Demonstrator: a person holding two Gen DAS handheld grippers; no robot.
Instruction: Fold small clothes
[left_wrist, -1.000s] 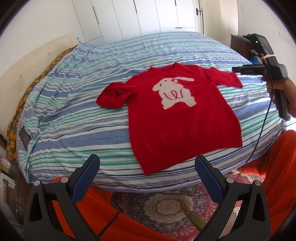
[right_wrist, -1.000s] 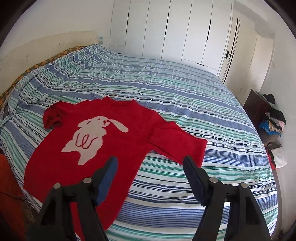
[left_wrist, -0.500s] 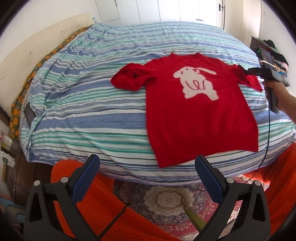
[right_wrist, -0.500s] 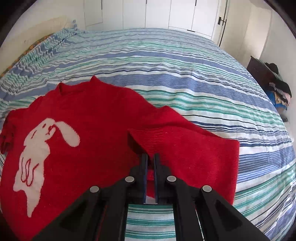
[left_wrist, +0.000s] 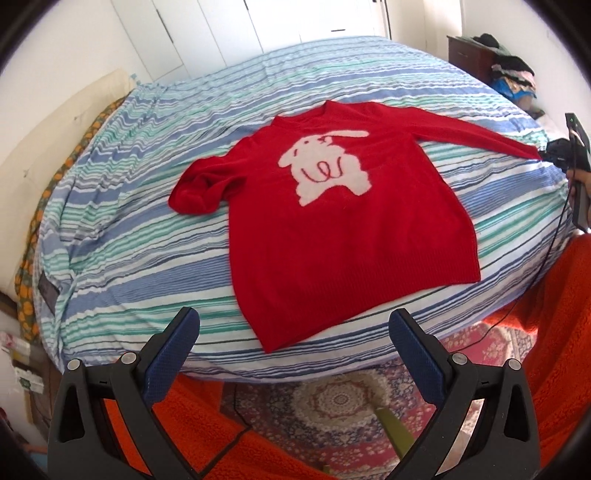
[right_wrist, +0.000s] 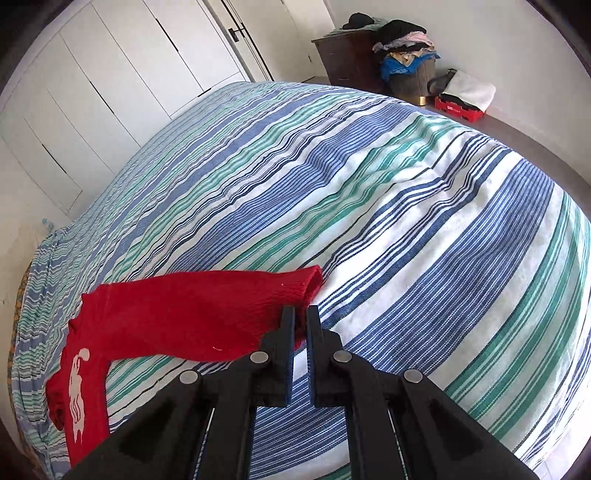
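A wide bed with a blue, green and white striped cover (left_wrist: 147, 236) fills most of both views. On it lies a red knitted sweater with a white rabbit on the chest (left_wrist: 343, 236). In the left wrist view it is in the middle of the frame, spread flat with the front up and the hem toward the lower edge. One sleeve is bunched in a heap at the middle left of that frame. The other sleeve (left_wrist: 476, 131) is stretched out straight toward the right edge.

Below the bed, an orange fleece fabric (left_wrist: 546, 325) and a patterned red and blue rug (left_wrist: 347, 402) show in the lower part of the left wrist view. In the upper right of the right wrist view a dark wooden cabinet (right_wrist: 349, 59) stands with a pile of clothes (right_wrist: 402, 50) beside it.

The left gripper (left_wrist: 293, 338) hangs in front of the bed edge at the bottom of its frame. Its fingers (left_wrist: 171, 354) are spread wide and hold nothing.

The right gripper (right_wrist: 301, 330) is at the lower centre of its frame. Its fingers (right_wrist: 286, 339) are pressed nearly together and pinch the cuff of the stretched sleeve.
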